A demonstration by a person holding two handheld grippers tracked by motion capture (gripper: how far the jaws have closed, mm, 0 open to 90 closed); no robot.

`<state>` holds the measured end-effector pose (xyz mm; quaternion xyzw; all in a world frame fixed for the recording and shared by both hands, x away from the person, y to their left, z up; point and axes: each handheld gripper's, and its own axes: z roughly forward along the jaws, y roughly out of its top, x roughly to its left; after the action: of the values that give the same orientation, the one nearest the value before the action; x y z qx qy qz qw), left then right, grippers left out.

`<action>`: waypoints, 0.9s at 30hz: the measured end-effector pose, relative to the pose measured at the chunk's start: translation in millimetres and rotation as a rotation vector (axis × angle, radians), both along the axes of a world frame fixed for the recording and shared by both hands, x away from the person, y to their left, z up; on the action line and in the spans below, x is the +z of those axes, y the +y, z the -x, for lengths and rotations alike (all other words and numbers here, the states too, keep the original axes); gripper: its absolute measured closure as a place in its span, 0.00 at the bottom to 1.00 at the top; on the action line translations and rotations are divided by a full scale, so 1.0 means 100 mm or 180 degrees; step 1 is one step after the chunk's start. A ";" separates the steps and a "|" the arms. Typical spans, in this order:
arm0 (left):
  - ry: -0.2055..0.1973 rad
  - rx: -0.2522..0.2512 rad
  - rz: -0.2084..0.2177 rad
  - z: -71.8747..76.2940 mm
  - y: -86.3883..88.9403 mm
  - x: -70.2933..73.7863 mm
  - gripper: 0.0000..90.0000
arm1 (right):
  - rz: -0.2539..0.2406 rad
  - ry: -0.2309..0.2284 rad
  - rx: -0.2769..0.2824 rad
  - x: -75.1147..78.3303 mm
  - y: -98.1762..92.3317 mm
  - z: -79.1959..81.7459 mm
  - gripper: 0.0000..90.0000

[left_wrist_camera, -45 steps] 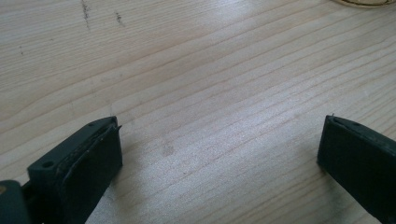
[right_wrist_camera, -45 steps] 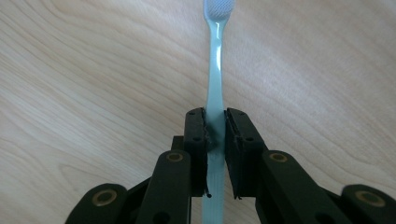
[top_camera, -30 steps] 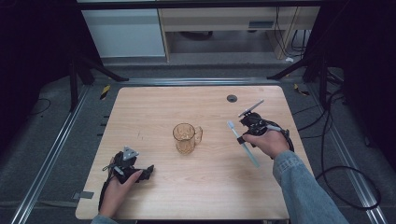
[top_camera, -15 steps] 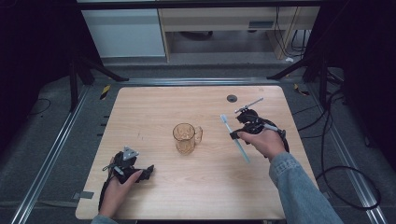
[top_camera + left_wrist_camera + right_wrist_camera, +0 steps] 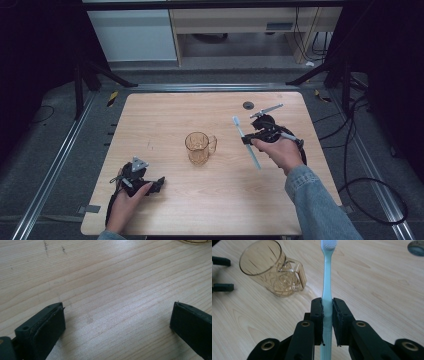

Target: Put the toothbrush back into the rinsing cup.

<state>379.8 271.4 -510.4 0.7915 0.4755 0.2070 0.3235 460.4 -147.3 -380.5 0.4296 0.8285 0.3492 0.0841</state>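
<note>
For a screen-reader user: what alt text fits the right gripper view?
The right gripper is shut on a pale blue toothbrush, bristles pointing away. An amber glass mug stands on the wooden table to the left beyond it.

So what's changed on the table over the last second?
The right gripper, shut on the light blue toothbrush, has carried it left toward the amber glass mug. The mug, the left gripper, open low on the wooden table, and the small dark disc stayed put.

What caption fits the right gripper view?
Right hand-held gripper clamps a light blue toothbrush by its handle, bristles away, beside an amber glass mug on the wooden table.
</note>
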 end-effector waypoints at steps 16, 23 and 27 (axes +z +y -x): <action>0.0000 0.0000 -0.0001 0.00 0.00 0.00 0.00 | -0.0407 -0.0519 -0.0017 0.13 0.13 0.05 0.88; -0.0001 0.0000 0.0001 0.00 0.00 0.00 0.00 | -0.0580 -0.0736 -0.0033 0.16 0.17 0.08 0.88; -0.0001 0.0000 0.0000 0.00 0.00 0.00 0.00 | -0.0636 -0.0785 -0.0050 0.16 0.19 0.07 0.88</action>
<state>379.8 271.4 -510.4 0.7915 0.4755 0.2071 0.3235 453.0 -128.5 -364.6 0.3961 0.7696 0.4793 0.1448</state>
